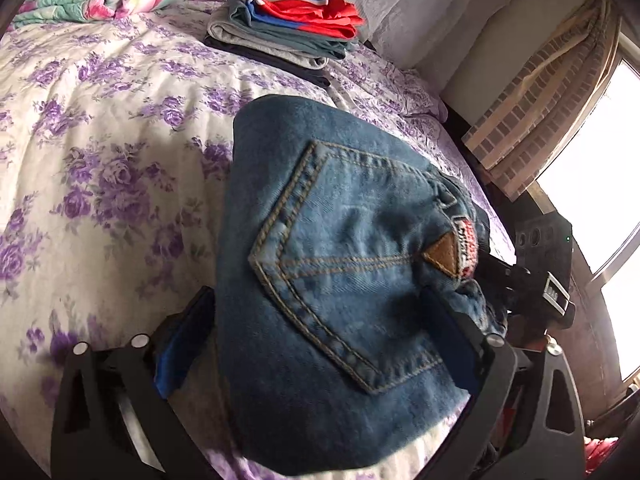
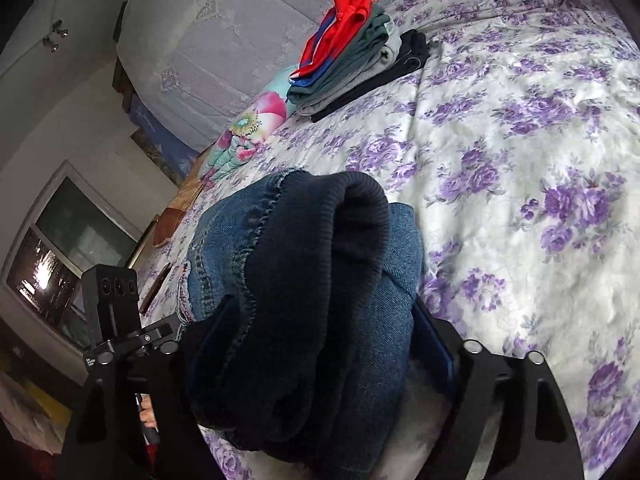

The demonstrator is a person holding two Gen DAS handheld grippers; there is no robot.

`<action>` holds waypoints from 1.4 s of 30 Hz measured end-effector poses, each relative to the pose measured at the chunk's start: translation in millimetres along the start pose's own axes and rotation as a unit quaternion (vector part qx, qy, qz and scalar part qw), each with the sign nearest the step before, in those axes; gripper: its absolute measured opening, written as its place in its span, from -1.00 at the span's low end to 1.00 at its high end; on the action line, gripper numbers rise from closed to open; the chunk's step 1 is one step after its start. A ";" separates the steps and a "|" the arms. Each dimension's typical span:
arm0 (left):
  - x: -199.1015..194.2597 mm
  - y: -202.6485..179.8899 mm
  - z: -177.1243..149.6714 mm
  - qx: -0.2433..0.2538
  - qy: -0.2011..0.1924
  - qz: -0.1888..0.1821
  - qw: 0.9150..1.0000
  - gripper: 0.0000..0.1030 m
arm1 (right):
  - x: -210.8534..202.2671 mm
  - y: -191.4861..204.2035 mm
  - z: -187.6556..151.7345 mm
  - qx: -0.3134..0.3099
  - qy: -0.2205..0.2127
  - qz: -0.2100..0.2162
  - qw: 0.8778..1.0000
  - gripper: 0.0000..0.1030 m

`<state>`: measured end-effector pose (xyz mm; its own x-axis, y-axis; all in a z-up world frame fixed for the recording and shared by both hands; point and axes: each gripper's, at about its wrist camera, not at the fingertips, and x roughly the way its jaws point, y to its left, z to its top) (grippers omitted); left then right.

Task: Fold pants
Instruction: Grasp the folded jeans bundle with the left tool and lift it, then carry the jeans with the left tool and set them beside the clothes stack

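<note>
Your left fingers [image 1: 320, 320] and right fingers [image 2: 316, 328] both stand spread, folded jeans [image 1: 340, 272] bunched between them above the bed [image 1: 100, 120].

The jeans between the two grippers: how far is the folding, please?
Done: the jeans already form a compact folded bundle, back pocket up, on the floral bedspread. In hand: both ends sit between the jaws of the left hand-held gripper and the right hand-held gripper; a firm grip cannot be told. Left: probably moving it to the stack of folded clothes by the headboard.
</note>
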<state>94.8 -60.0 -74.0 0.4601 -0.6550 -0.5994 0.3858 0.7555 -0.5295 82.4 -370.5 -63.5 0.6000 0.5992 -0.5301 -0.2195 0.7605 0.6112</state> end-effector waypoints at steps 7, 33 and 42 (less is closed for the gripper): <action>-5.3 -5.4 -7.5 -0.001 -0.023 0.014 1.000 0.60 | -10.6 25.2 -16.7 -0.065 -0.046 -0.059 0.995 0.25; -46.8 -47.3 91.8 0.058 -0.109 0.053 0.991 0.04 | -32.9 98.8 58.0 -0.172 -0.154 -0.130 0.964 0.10; -21.4 -25.3 205.0 0.053 -0.120 0.088 0.987 0.04 | 23.6 91.0 177.1 -0.160 -0.158 -0.116 0.967 0.10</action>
<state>239.1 -62.5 75.3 0.6991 -0.5013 -0.5098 0.3586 0.8627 -0.3565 212.8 -331.5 83.7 0.8561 0.3343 -0.3941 -0.2468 0.9345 0.2566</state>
